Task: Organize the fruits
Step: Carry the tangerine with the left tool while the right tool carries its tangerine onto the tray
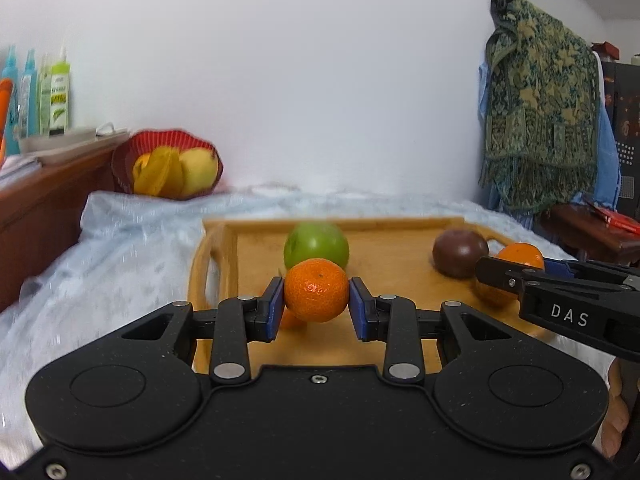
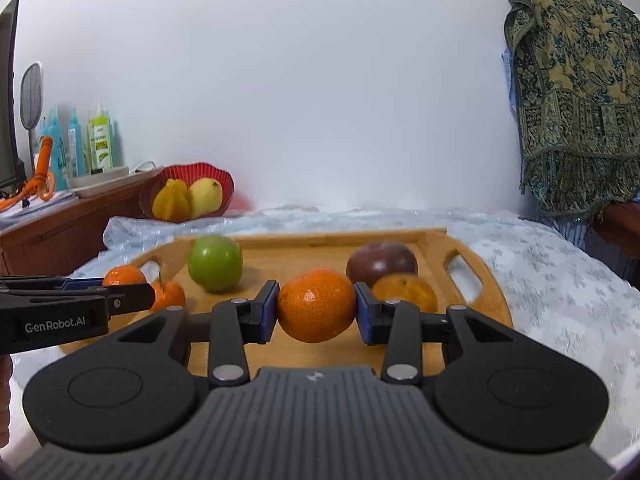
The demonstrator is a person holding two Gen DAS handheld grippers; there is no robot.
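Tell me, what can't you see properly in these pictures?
- Left wrist view: a small orange fruit is mostly hidden behind the held mandarin.
- Right wrist view: bottle labels are too small to read.
- Left wrist view: the right gripper covers part of an orange.

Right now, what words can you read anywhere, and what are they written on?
"DAS" on the side of the right gripper, seen from the left wrist.
"GenRobot.AI" on the side of the left gripper, seen from the right wrist.
The green bottle on the wooden cabinet has a label, too small and blurred to read.
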